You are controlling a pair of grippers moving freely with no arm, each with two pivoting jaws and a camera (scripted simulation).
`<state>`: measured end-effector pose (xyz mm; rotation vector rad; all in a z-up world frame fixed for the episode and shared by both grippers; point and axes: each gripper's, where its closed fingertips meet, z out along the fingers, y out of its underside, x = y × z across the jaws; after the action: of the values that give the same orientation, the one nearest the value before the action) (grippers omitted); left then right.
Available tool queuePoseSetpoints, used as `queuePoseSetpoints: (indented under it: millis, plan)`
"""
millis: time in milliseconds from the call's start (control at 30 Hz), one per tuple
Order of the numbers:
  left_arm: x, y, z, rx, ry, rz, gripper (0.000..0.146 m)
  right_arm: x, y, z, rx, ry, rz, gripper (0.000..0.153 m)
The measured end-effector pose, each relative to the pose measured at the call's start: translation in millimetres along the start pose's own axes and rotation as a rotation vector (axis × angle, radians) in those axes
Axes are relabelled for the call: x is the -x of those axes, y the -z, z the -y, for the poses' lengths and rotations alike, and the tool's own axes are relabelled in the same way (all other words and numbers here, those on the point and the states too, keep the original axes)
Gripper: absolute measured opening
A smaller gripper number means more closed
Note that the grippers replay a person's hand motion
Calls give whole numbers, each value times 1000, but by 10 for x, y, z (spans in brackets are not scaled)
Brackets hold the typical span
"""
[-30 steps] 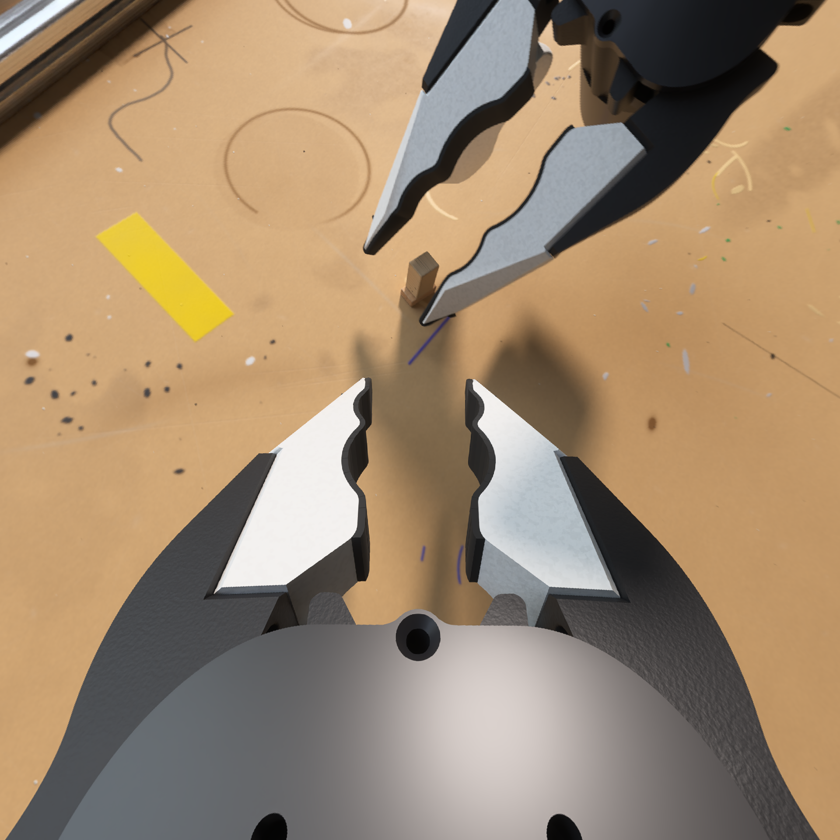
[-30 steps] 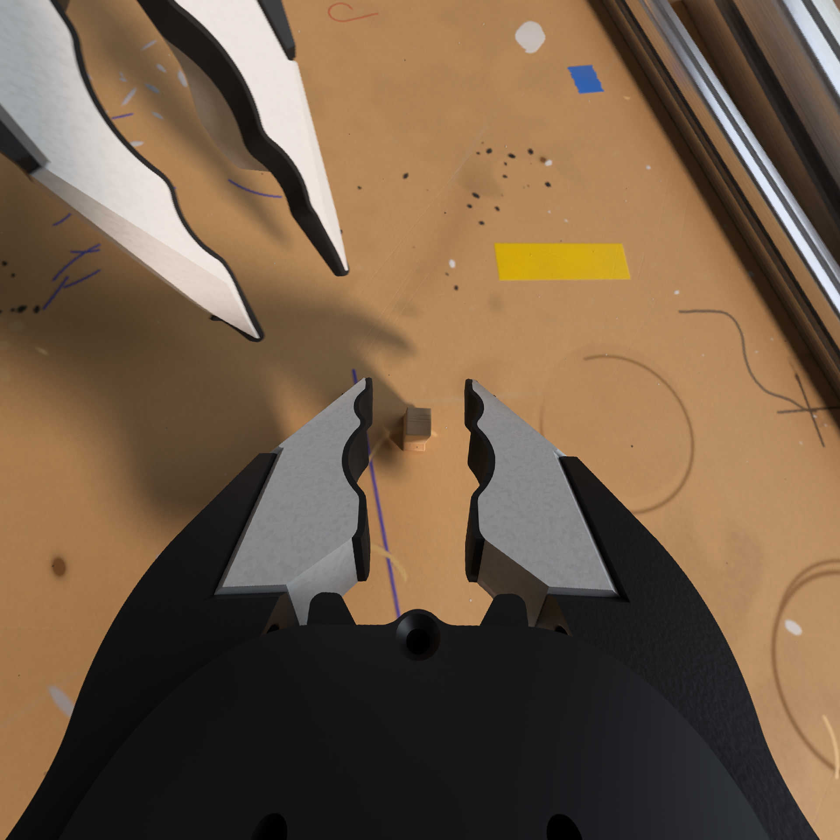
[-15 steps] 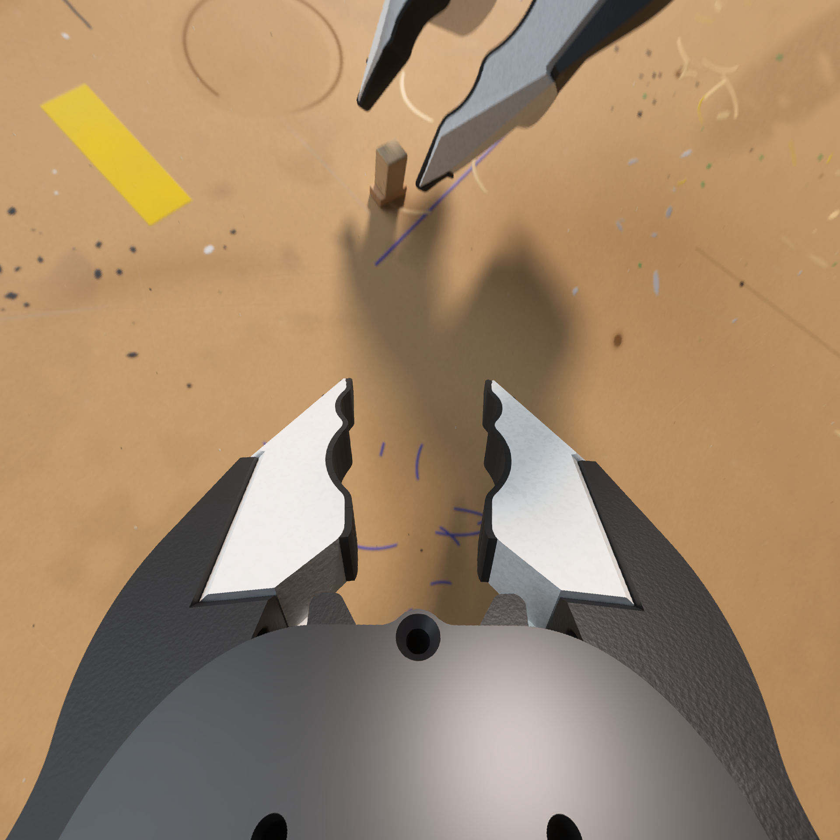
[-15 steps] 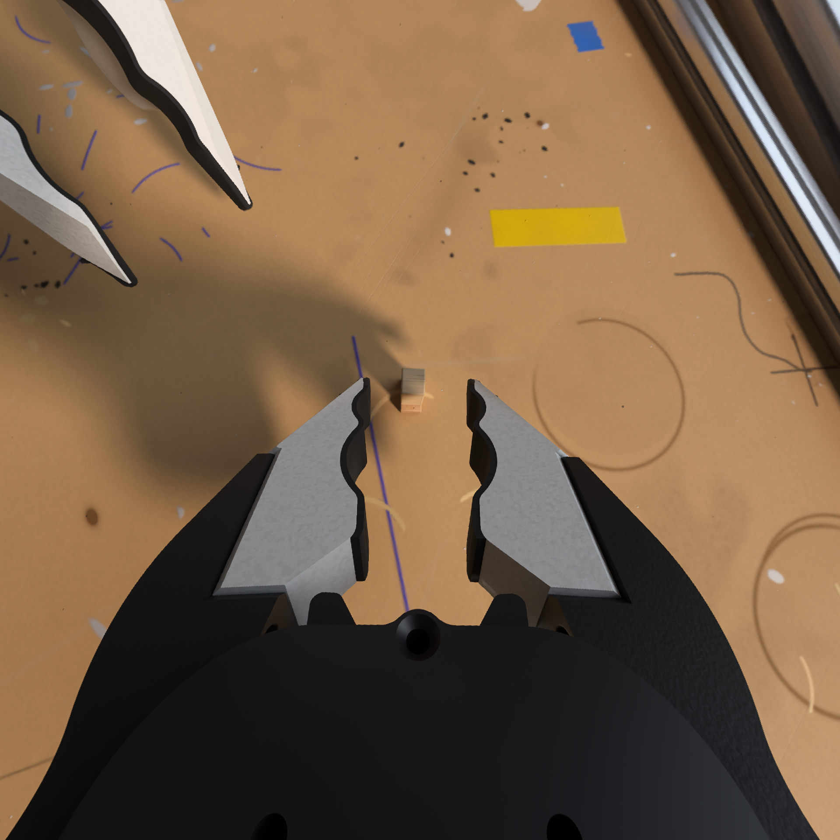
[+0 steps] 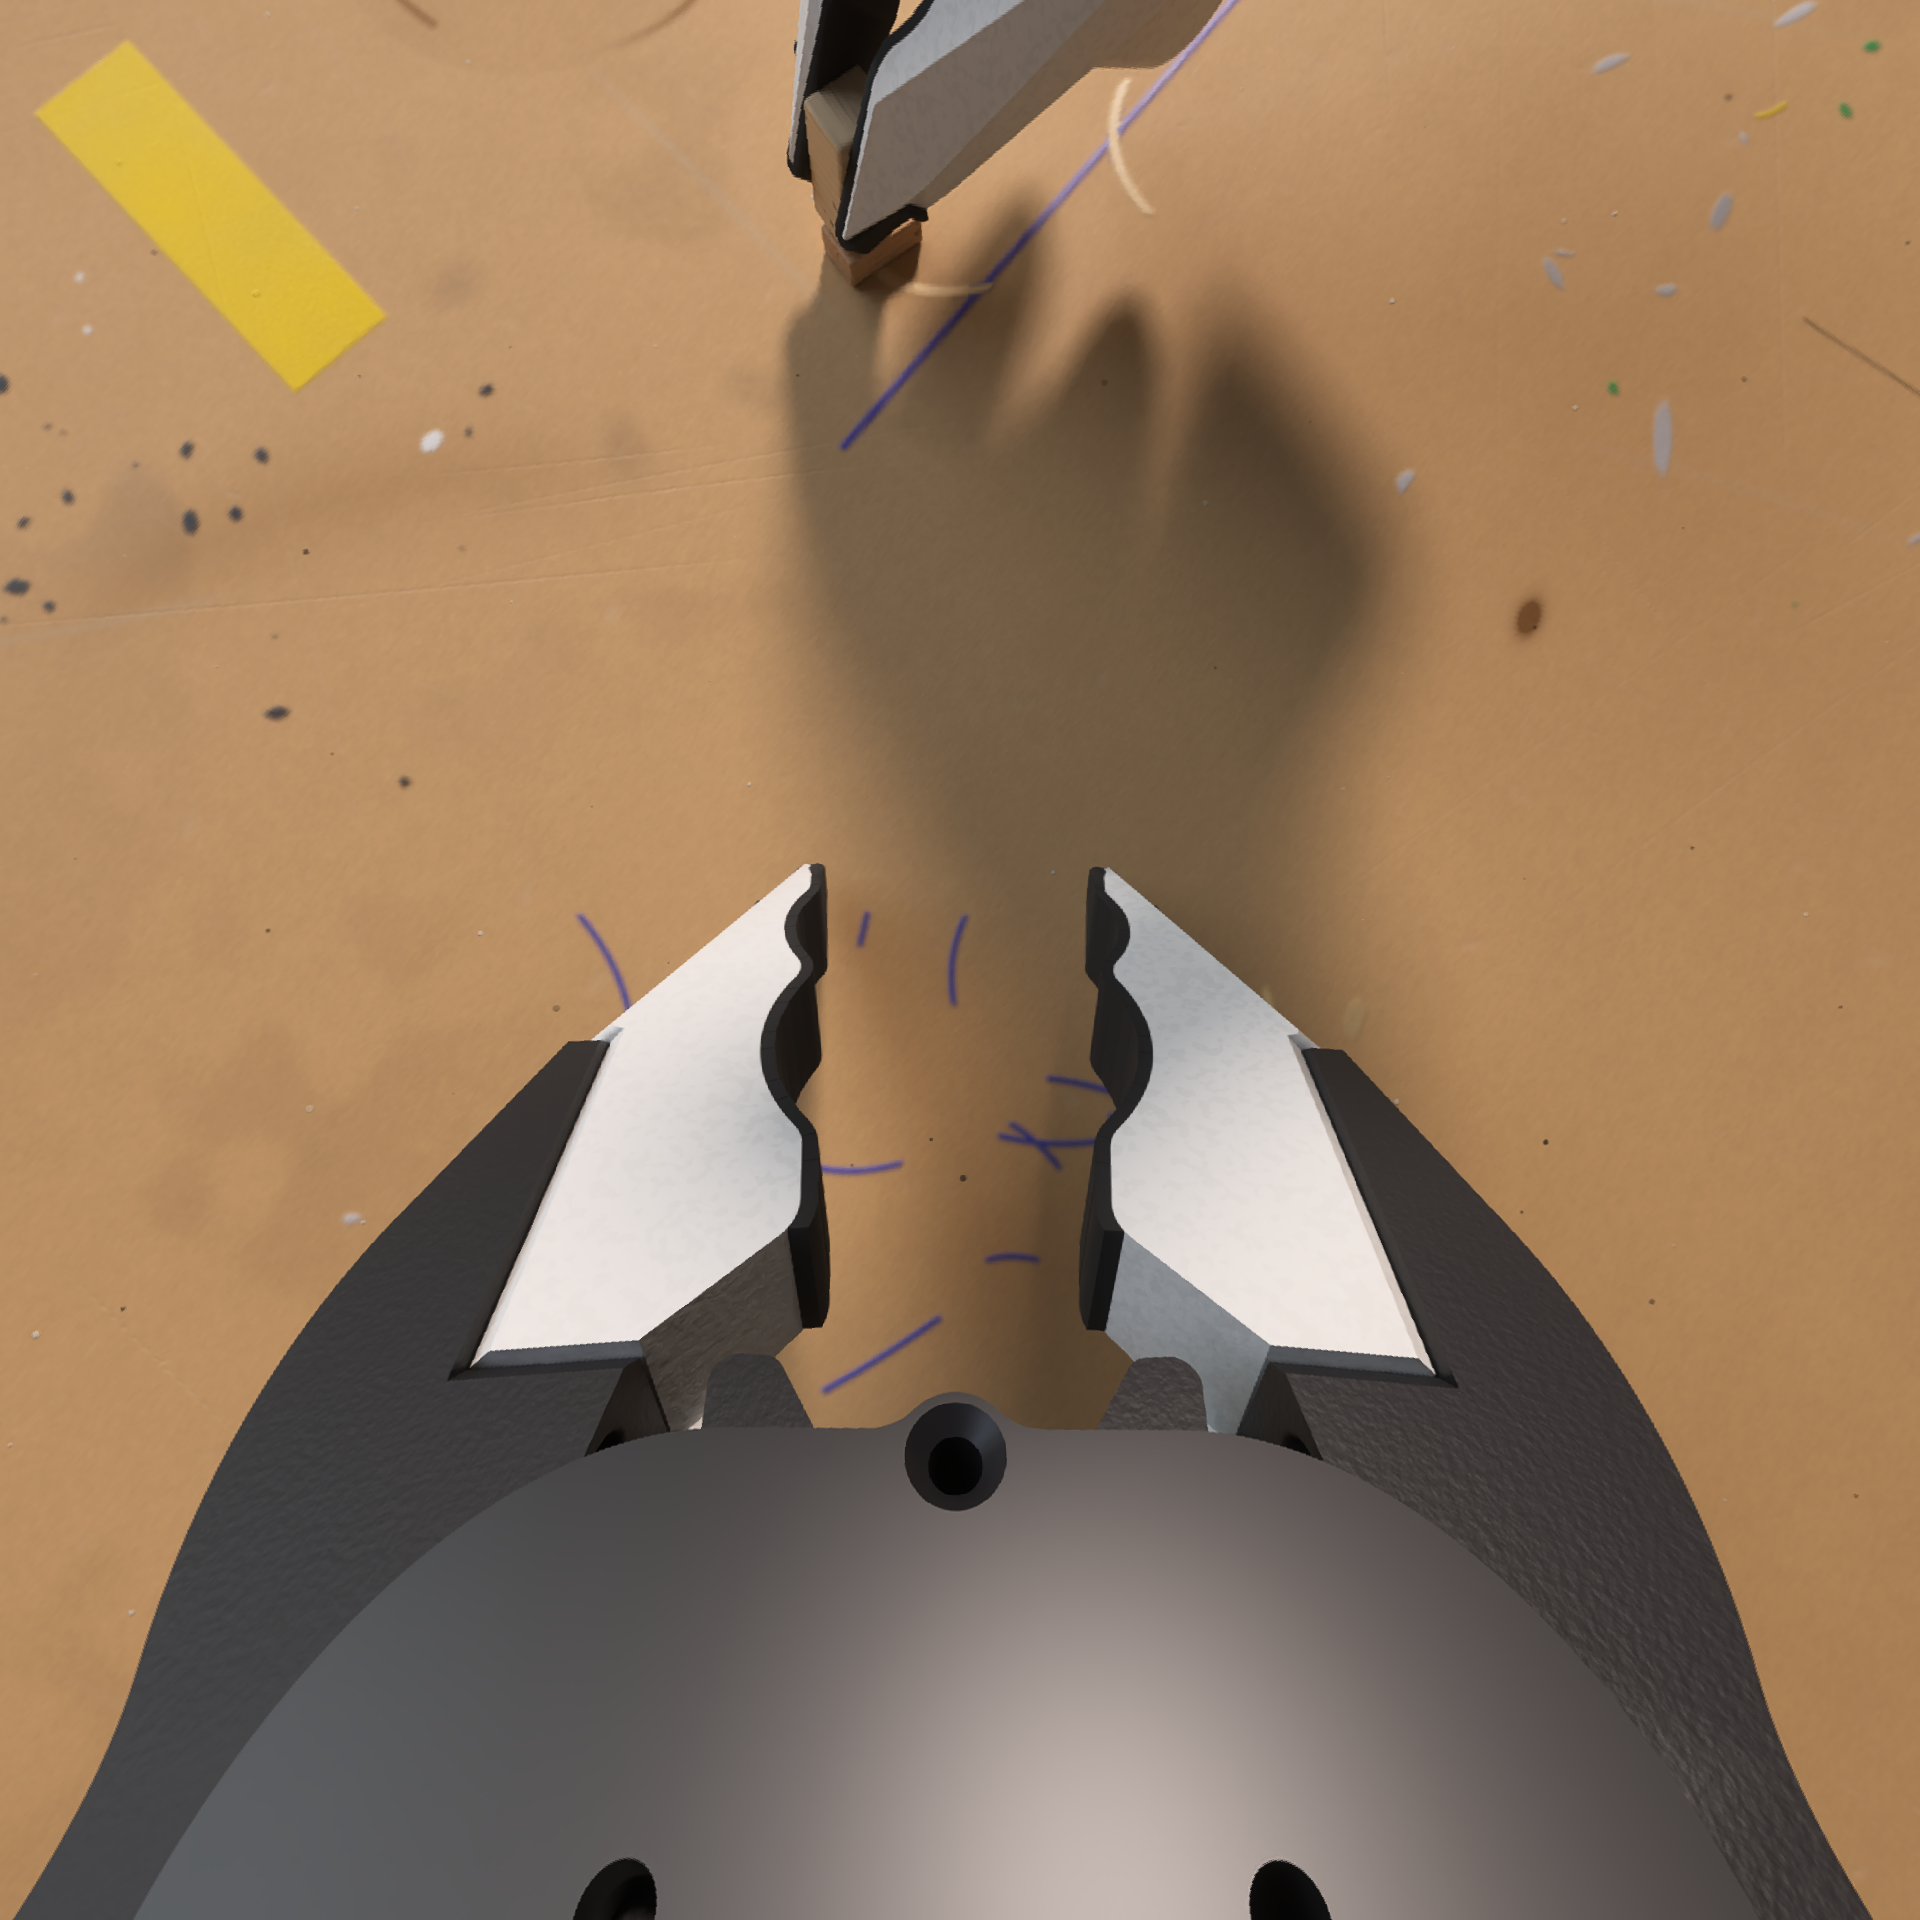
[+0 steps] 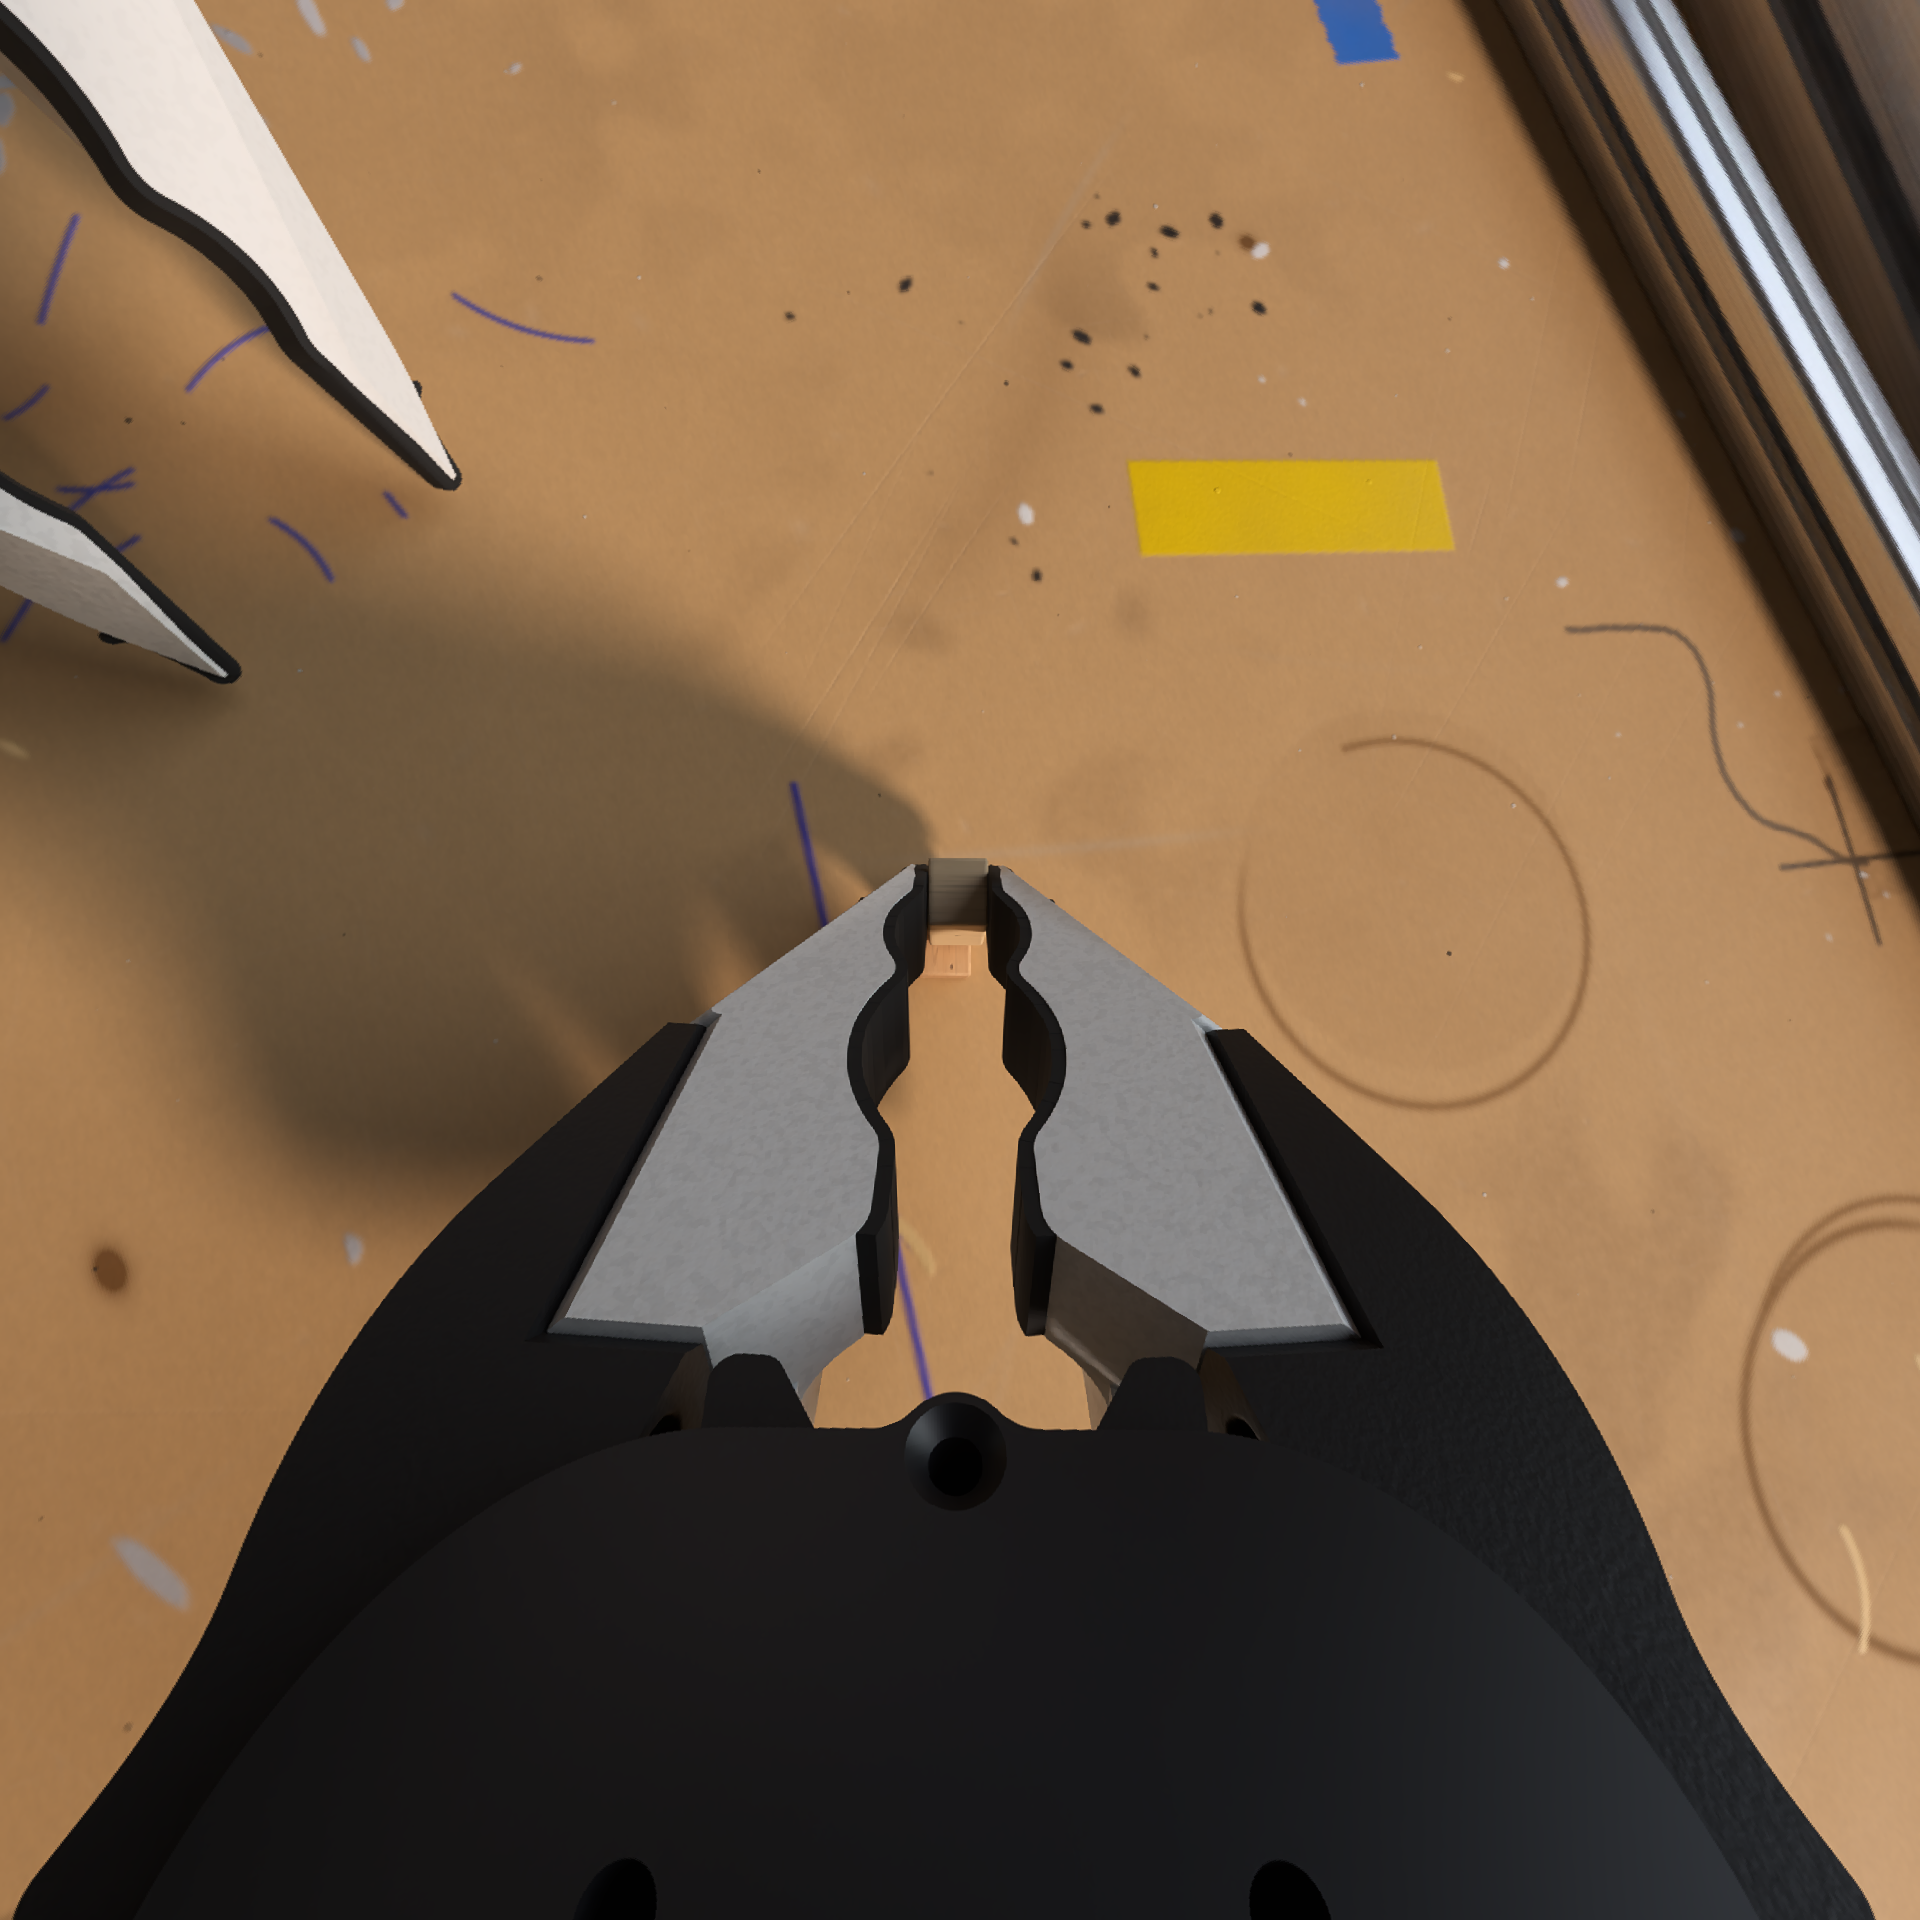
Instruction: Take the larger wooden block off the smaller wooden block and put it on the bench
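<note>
You are gripping the larger wooden block (image 6: 956, 891) in the right gripper (image 6: 956, 883), atop the smaller wooden block (image 6: 952, 954); lift straight up. The left gripper (image 5: 954, 883) is hanging open, empty.

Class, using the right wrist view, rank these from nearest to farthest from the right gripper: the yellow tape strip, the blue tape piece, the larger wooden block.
1. larger wooden block: between the right gripper fingertips.
2. yellow tape strip: ahead, to the right.
3. blue tape piece: top edge, farthest.
</note>
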<state>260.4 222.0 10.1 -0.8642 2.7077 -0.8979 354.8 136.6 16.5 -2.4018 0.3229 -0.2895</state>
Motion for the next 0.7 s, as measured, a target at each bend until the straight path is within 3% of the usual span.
queuePoseSetpoints:
  millis: [500, 600, 700]
  plan:
    - [316, 68, -78, 54, -18, 71, 36, -56, -162, 152, -11, 12, -27, 10]
    - [348, 73, -85, 52, -24, 70, 32, -49, -164, 153, -22, -9, -12, 33]
    - [358, 78, -97, 54, -12, 63, 39, -51, -131, 156, -30, -15, -7, 41]
